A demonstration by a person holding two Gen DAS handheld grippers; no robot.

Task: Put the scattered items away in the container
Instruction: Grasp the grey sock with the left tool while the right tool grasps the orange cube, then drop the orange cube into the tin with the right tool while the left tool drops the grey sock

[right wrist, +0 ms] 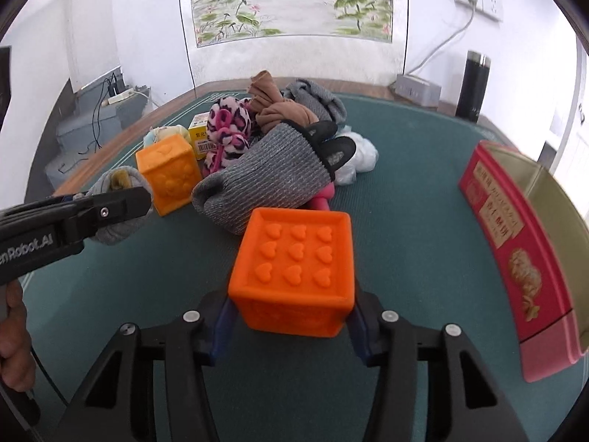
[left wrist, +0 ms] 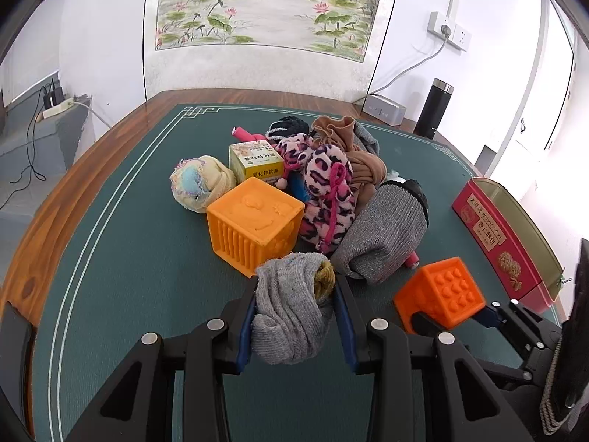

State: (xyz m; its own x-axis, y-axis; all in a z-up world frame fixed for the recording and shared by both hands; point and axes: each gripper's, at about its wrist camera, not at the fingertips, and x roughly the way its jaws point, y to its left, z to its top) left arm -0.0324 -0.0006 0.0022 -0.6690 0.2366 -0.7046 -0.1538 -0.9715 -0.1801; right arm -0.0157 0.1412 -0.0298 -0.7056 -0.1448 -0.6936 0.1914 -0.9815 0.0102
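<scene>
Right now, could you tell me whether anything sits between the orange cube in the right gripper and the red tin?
Nothing visible does: only bare green mat lies between the orange cube and the open red tin.

The left claw (left wrist: 294, 316) clamps a rolled grey sock (left wrist: 291, 305) above the green mat (left wrist: 121, 258).

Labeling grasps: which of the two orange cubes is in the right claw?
The darker orange cube with the heart-studded top, between the right claw's pads near the red tin. The lighter orange cube sits ungrasped in the pile.
</scene>
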